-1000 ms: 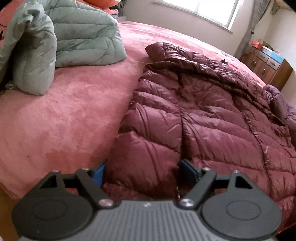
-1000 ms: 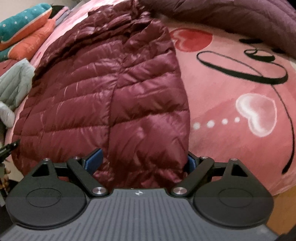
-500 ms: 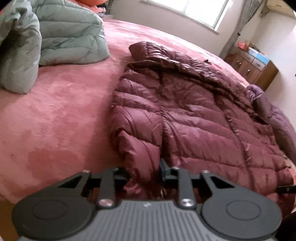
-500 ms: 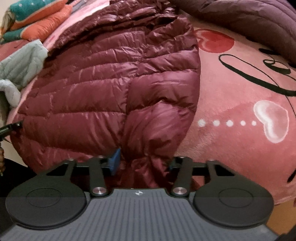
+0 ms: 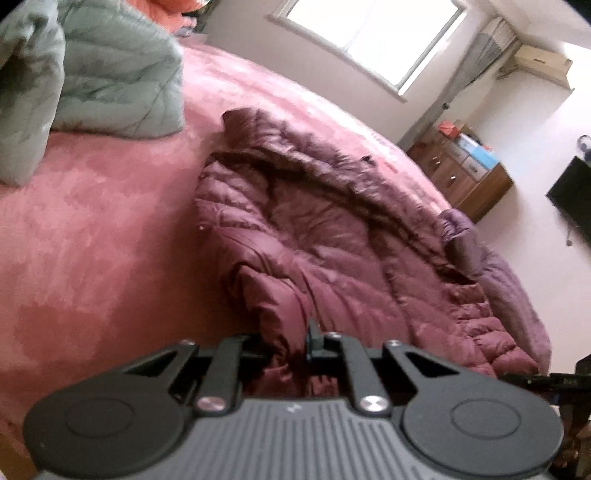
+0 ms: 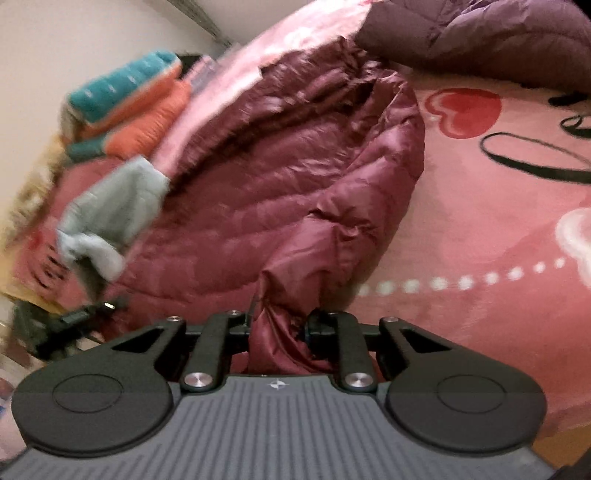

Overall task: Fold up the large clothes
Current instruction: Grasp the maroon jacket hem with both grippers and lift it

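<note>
Now the hem of the maroon down jacket (image 5: 343, 236), spread ahead on the pink bed (image 5: 92, 229), is pinched at one corner by the left tongs (image 5: 290, 341) and at the other by the right tongs (image 6: 282, 325), whose jaws have just been closing on bunched fabric.

One maroon puffer jacket (image 5: 332, 236) lies on one bed (image 5: 92, 240) with a pink cover. Beside it are one pale green quilted jacket (image 5: 110, 74) and one purple padded garment (image 6: 480, 40). Two hand-held grippers are in view: the left hand-held gripper (image 5: 291, 343) and the right hand-held gripper (image 6: 280, 325). The room holds one window (image 5: 369, 33), one wooden dresser (image 5: 465, 173) and one stack of teal and orange folded bedding (image 6: 129, 107). The cover shows one red heart (image 6: 465, 110).
</note>
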`<state>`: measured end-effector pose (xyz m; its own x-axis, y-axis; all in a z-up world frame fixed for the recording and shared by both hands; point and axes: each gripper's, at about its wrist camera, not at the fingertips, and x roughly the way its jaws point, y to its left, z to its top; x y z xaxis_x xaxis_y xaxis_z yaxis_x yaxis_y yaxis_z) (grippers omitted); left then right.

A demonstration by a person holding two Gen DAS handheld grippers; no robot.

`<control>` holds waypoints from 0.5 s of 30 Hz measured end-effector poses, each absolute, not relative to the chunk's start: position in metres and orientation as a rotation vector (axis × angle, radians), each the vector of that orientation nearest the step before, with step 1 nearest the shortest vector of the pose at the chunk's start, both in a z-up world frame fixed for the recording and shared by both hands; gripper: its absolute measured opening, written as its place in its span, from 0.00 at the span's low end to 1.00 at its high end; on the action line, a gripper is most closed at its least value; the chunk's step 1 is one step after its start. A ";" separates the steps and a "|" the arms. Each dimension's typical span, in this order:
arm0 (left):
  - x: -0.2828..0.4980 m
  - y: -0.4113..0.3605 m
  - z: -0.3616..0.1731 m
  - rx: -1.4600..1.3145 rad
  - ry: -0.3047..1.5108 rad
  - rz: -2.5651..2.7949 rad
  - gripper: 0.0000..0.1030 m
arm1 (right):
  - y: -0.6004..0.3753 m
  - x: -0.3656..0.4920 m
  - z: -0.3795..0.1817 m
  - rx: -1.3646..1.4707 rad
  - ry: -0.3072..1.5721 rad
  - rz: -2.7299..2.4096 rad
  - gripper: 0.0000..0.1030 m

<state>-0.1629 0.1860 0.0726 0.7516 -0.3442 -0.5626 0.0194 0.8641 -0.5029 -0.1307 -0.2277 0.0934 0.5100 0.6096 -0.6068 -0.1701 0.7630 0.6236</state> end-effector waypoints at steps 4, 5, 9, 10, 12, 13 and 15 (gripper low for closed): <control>-0.177 0.188 0.088 -0.545 0.656 -0.243 0.09 | -0.235 -0.143 0.098 0.647 0.876 0.560 0.23; -0.182 0.190 0.090 -0.561 0.647 -0.249 0.08 | -0.239 -0.147 0.098 0.671 0.865 0.572 0.23; -0.195 0.195 0.100 -0.619 0.616 -0.276 0.07 | -0.245 -0.160 0.104 0.736 0.816 0.624 0.22; -0.197 0.196 0.102 -0.628 0.609 -0.285 0.07 | -0.247 -0.162 0.105 0.746 0.805 0.643 0.22; -0.204 0.198 0.107 -0.643 0.592 -0.309 0.07 | -0.246 -0.168 0.108 0.763 0.785 0.680 0.22; -0.207 0.199 0.110 -0.650 0.583 -0.323 0.07 | -0.250 -0.173 0.110 0.772 0.777 0.701 0.22; -0.213 0.203 0.115 -0.669 0.569 -0.349 0.07 | -0.241 -0.175 0.112 0.790 0.766 0.728 0.23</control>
<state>-0.2128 0.2031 0.1147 0.7936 -0.4754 -0.3797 0.1225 0.7361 -0.6657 -0.1750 -0.2406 0.1120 0.5180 0.7955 -0.3143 -0.2735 0.5022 0.8204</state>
